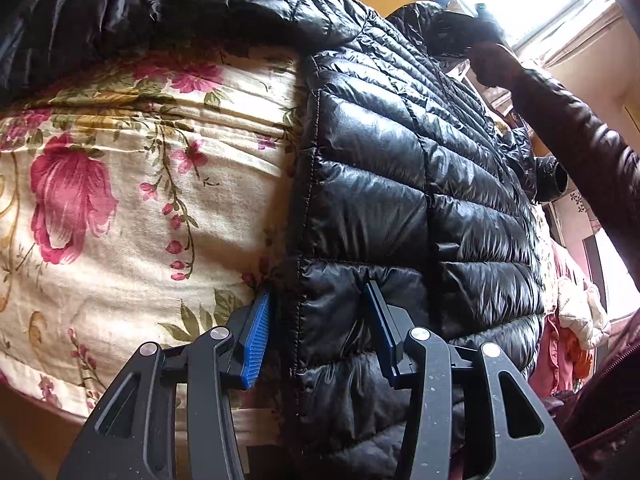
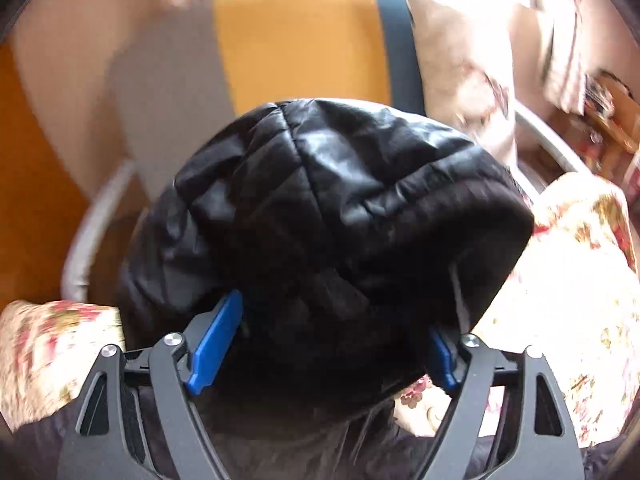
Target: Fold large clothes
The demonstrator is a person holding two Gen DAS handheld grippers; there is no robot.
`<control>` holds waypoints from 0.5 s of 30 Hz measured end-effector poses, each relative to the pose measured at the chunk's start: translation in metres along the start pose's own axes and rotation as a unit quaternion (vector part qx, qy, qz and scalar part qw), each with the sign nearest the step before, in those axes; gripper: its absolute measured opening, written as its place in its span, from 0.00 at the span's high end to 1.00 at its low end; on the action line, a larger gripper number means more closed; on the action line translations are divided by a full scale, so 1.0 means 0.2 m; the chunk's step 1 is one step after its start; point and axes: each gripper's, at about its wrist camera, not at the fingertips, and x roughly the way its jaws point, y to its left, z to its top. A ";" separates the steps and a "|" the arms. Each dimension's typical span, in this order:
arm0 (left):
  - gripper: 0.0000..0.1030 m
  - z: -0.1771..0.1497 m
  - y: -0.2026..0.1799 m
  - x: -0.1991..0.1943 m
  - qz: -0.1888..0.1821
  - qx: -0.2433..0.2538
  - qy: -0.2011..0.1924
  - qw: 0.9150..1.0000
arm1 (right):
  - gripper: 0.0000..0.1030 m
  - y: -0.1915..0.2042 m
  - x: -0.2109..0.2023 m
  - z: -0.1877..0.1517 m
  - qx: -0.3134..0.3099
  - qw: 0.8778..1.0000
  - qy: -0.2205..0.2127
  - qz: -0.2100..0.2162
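on a bed under a floral quilt [image 1: 120, 184], a black puffer jacket [image 1: 400, 184] is lying spread for folding. the left gripper [image 1: 316, 336] is straddling its near hem, jaws wide, while the right gripper [image 2: 332, 344], jaws also wide, is cradling a bunched part, likely for folding over.

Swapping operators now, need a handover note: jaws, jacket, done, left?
Left gripper: jaws apart, astride the side edge of the black puffer jacket; not clamped.
Right gripper: jaws wide around a bunched, lifted part of the jacket; real grip unclear, view blurred.
Jacket: body flat on the floral bedspread, one sleeve stretched across the top.
Done: jacket spread out; no finished fold visible.
Left: probably close the left jaws on the edge, fold the sides and sleeves in, then fold the body.
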 end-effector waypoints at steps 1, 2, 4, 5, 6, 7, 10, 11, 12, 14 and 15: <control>0.56 -0.01 0.00 -0.01 0.001 0.000 0.001 1.000 | 0.14 -0.01 0.06 -0.02 0.003 0.999 0.039 0.023; 0.56 -0.01 0.00 0.00 0.003 0.002 0.001 1.000 | 0.14 -0.01 0.09 -0.05 0.001 0.997 0.065 0.042; 0.56 -0.01 -0.01 0.00 0.009 0.009 0.001 1.000 | 0.12 0.00 0.04 -0.13 -0.020 0.995 0.062 0.080; 0.56 -0.01 -0.02 0.00 0.011 0.011 0.000 1.000 | 0.08 -0.01 -0.04 -0.18 -0.032 0.994 0.054 0.087; 0.56 -0.01 -0.02 0.00 0.012 0.013 -0.002 1.000 | 0.07 -0.03 -0.10 -0.22 -0.031 0.993 0.046 0.103; 0.56 -0.01 -0.03 0.00 0.014 0.014 -0.004 1.000 | 0.07 -0.05 -0.19 -0.27 -0.029 0.991 0.038 0.122; 0.56 -0.04 -0.06 -0.01 0.012 0.021 -0.014 1.000 | 0.05 -0.20 -0.51 -0.51 -0.029 0.986 0.019 0.163; 0.56 -0.05 -0.07 -0.01 0.012 0.024 -0.018 0.999 | 0.06 -0.25 -0.60 -0.61 -0.031 0.984 0.019 0.172; 0.56 -0.06 -0.08 -0.01 0.013 0.027 -0.024 0.999 | 0.05 -0.33 -0.70 -0.72 -0.034 0.983 0.018 0.177; 0.56 -0.08 -0.09 -0.01 0.011 0.031 -0.032 0.999 | 0.05 -0.45 -0.87 -0.96 -0.033 0.984 0.021 0.172; 0.56 -0.08 -0.09 -0.01 0.009 0.029 -0.037 0.999 | 0.05 -0.51 -0.93 -1.07 -0.028 0.986 0.024 0.164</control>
